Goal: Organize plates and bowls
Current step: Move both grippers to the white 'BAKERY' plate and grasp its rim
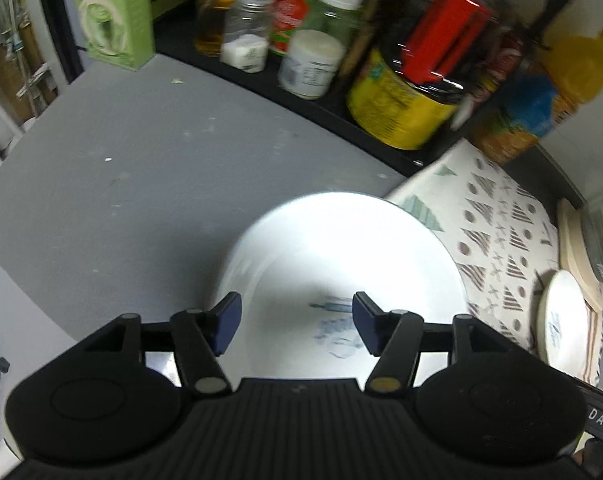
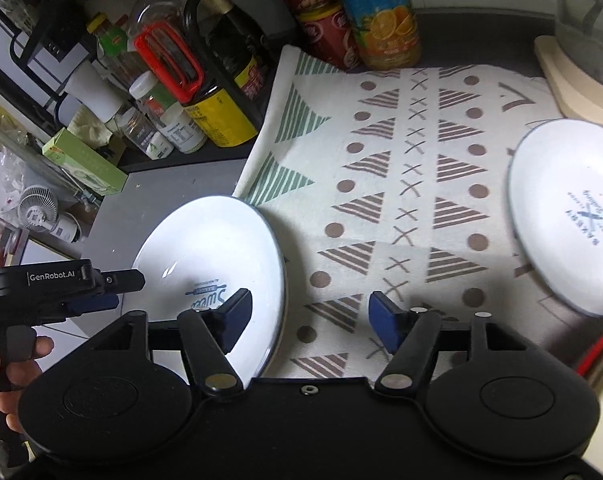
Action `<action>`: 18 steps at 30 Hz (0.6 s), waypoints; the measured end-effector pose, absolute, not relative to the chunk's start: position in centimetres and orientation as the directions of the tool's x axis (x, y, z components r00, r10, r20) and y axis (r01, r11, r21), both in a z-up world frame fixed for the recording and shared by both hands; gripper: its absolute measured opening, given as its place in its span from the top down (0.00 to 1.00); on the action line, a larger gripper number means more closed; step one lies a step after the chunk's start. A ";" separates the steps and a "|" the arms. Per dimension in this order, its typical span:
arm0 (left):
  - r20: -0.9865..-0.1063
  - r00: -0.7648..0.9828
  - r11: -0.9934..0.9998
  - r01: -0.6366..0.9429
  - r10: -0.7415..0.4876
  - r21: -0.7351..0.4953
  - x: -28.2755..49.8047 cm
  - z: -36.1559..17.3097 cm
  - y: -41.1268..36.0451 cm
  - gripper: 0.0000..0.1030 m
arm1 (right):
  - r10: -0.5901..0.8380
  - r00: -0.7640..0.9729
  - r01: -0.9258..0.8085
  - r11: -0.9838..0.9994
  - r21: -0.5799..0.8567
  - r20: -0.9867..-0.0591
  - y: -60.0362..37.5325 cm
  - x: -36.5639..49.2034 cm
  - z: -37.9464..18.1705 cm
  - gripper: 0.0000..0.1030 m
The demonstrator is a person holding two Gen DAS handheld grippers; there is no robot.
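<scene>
- Grey, speckled surface runs under everything, with a cream cloth mat printed with brown triangles and crosses spread over its right part.
- Along the back, a black shelf of jars and bottles stands well clear of the dishes.
- Nearest dish: a white round ceramic plate with a blue printed logo, lying half on the bare surface, its right edge over the mat's border.
- A second white plate with a blue mark rests on the mat's far right, well apart from the first.
- Left hand-held gripper hangs right over the near plate's rim, jaws apart, holding nothing; it is the closer tool, and the plate lies straight ahead of it.
- Right hand-held gripper hovers between the plates, jaws spread and empty, with the near plate to its left.
</scene>
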State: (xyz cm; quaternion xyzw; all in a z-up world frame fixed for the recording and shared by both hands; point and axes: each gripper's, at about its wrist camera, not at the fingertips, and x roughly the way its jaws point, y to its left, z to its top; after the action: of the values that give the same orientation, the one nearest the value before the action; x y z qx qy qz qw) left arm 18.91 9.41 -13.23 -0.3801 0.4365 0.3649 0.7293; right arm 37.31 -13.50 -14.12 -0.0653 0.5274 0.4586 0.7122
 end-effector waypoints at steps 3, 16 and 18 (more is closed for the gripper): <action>-0.912 0.362 0.467 -0.851 0.192 -0.240 20.1 -13.0 8.4 0.39 | 0.590 0.038 -0.706 0.587 0.396 -0.807 -14.5 37.8 -13.8 0.30; -0.908 0.404 0.584 -0.766 0.112 -0.269 25.8 -12.6 4.2 0.36 | 0.600 0.139 -0.636 0.664 0.394 -0.788 -19.4 40.3 -11.7 0.15; -0.908 0.408 0.597 -0.754 0.099 -0.274 26.5 -12.6 3.7 0.36 | 0.598 0.152 -0.626 0.674 0.392 -0.787 -20.0 40.6 -11.6 0.15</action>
State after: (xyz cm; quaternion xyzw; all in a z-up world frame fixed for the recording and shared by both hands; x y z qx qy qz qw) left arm 26.50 3.69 -12.55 -0.3508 0.4667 0.2797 0.7621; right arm 40.59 -19.96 -11.58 -0.0133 0.5114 0.4033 0.7587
